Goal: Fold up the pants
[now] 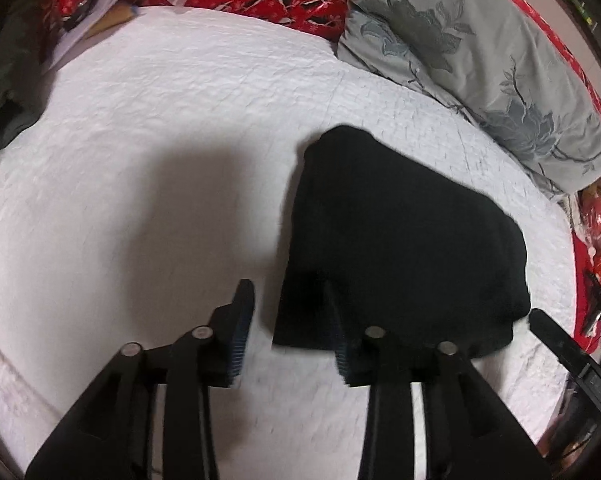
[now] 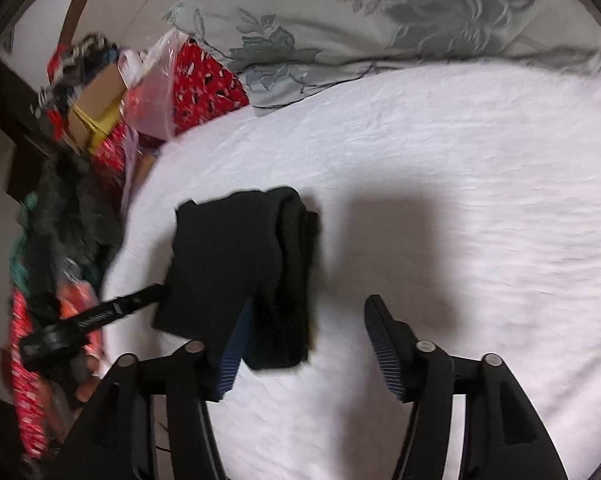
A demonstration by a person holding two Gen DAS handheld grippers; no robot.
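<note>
Our black pants (image 1: 400, 240) lie folded into a compact bundle on the white bedspread (image 1: 160, 120), near a grey floral pillow (image 1: 480, 60). Both our left gripper (image 1: 288, 328) and right gripper (image 2: 308, 344) hover just beside the bundle, fingers spread, gripping nothing.

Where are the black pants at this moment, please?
The folded black pants lie on the white bedspread, right of centre in the left wrist view, below the grey floral pillow. In the right wrist view they sit left of centre.
</note>
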